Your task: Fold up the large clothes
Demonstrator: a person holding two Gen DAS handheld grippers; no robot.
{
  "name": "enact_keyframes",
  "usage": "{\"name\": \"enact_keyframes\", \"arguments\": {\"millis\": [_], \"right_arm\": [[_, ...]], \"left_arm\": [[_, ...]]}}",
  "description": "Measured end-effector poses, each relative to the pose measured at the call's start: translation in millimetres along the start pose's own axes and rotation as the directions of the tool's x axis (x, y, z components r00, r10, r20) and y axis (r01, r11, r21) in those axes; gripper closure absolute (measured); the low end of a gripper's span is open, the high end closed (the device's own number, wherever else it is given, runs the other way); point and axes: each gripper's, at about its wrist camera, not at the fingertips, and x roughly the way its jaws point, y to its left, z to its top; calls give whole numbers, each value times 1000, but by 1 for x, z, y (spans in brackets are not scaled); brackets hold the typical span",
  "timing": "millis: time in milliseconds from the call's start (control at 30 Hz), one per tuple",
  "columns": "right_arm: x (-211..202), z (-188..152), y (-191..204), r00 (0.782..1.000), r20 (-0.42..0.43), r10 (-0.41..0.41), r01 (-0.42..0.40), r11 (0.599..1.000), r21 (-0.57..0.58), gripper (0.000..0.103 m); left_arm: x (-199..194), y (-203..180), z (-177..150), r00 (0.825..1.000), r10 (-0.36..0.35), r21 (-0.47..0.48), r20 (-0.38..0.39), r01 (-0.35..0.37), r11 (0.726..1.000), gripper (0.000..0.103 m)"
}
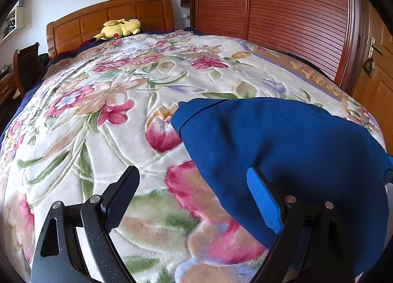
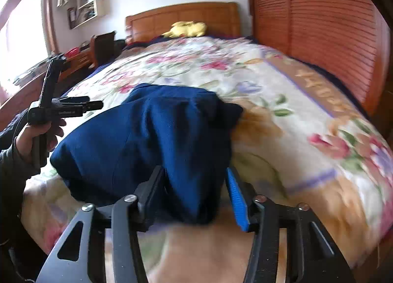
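The right gripper [image 2: 194,194] stands with its jaws apart, straddling the near end of the dark blue knitted garment [image 2: 152,140]; its blue pad sits clear of the cloth, so nothing looks clamped. The garment lies in a bundled, partly folded heap on the floral plush blanket [image 2: 282,135] covering the bed, probably set down there for the next fold. The left gripper [image 1: 194,199] hangs wide apart and empty above the blanket, just beside the garment's edge. Tan woven lettering runs along the blanket's border, too distorted to read.
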Motion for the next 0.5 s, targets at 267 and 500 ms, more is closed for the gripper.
{"name": "enact_keyframes", "arguments": {"millis": [267,500], "right_arm": [[-11,-31,34,998,-51,48,-46,998,33,49],[36,-30,33,999,-38,36,-29,987,160,49]], "left_arm": [[4,8,2,999,-33,-18,-1,33,999,13],[4,12,7,999,-35,-6,5,35,999,13]]}}
